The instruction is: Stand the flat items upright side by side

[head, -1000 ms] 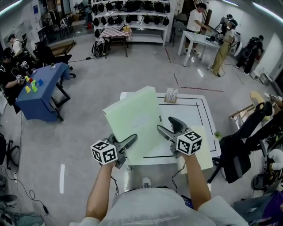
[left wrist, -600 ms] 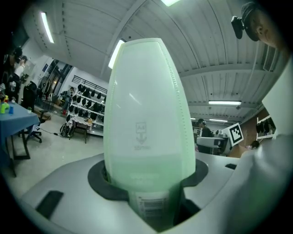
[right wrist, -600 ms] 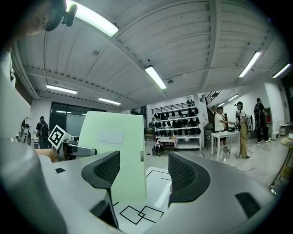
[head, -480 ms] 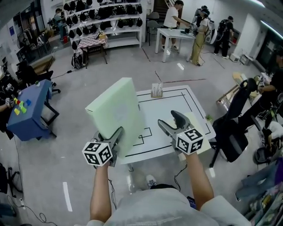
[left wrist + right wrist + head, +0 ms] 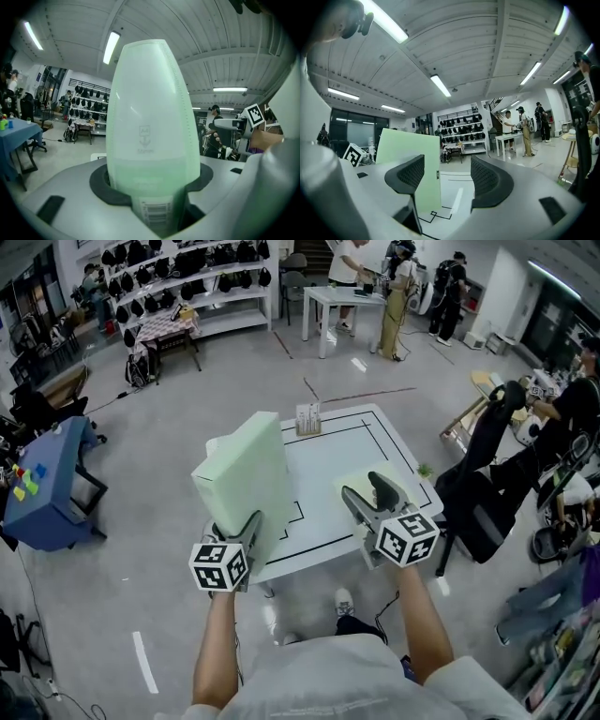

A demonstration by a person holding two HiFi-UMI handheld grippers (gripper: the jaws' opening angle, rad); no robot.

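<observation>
One flat pale green box [image 5: 244, 465] is upright now in your left hand-held gripper [image 5: 236, 526], ready to place; your empty right hand-held gripper [image 5: 364, 488] has been closing a bit

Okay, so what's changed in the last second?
The green file box tipped from leaning back to upright at the white table's left side. The right gripper came away from it, jaws closing slightly, empty. The left gripper stayed clamped on its lower edge.
</observation>
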